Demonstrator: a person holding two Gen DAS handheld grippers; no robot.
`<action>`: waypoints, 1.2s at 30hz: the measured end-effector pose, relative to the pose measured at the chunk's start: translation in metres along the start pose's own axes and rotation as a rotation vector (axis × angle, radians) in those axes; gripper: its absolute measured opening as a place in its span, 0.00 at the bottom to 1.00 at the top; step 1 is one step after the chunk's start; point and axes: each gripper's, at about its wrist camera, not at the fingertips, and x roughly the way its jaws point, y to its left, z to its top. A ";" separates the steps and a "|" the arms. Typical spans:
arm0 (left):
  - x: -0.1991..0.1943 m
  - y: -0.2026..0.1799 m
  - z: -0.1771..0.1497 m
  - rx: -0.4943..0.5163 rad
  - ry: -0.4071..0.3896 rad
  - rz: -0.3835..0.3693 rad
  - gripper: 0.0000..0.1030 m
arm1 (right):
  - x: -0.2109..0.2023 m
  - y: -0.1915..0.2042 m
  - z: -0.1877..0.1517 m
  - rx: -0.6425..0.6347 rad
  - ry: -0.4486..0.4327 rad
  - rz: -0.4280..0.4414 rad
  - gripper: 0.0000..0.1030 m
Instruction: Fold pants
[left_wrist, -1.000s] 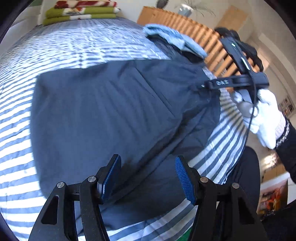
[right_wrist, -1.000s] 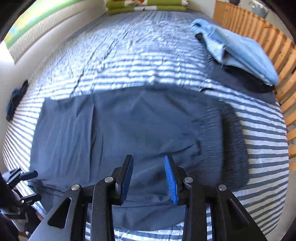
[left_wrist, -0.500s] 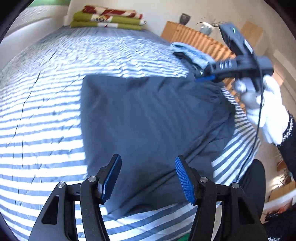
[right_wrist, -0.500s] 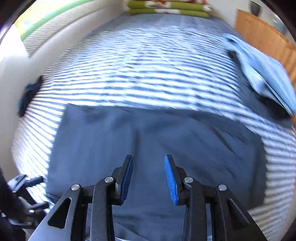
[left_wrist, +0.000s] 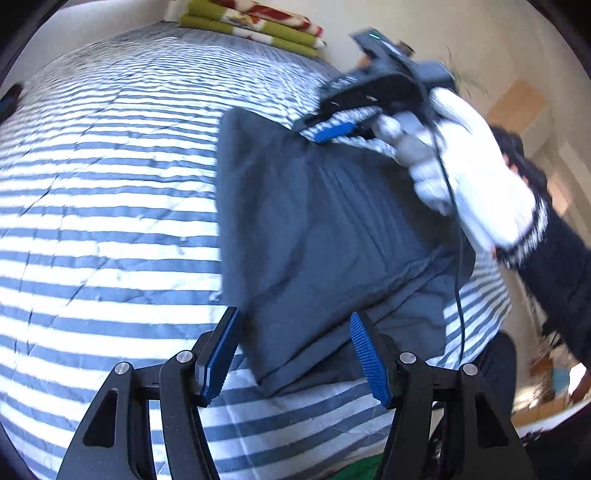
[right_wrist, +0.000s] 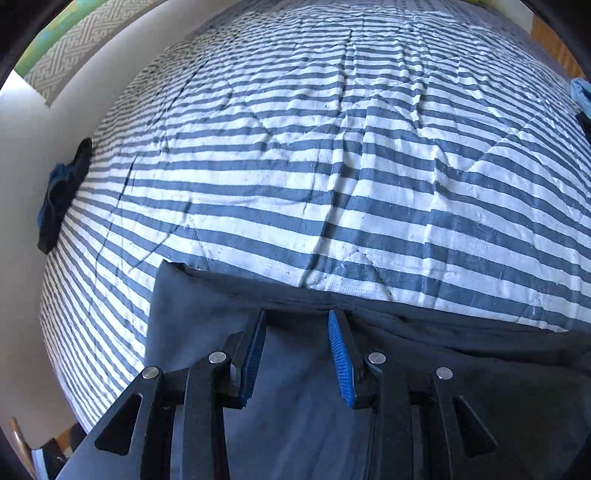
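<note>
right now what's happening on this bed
A person is folding dark navy pants on a blue-and-white striped bedspread, with a handheld gripper in each hand. The right gripper, in a white-gloved hand, is at the far edge of the pants with its jaws open. The left gripper is open at the near edge, gripping nothing. The pants lie in a compact folded shape.
</note>
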 end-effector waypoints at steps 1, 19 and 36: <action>-0.006 0.005 0.000 -0.033 -0.020 -0.004 0.63 | -0.010 0.008 -0.005 -0.015 -0.001 0.020 0.35; 0.023 0.011 0.001 -0.219 -0.044 0.031 0.14 | 0.046 0.134 -0.056 -0.210 0.212 -0.074 0.44; 0.004 -0.046 0.026 -0.158 -0.131 -0.105 0.06 | 0.015 0.101 -0.062 -0.169 0.147 -0.052 0.03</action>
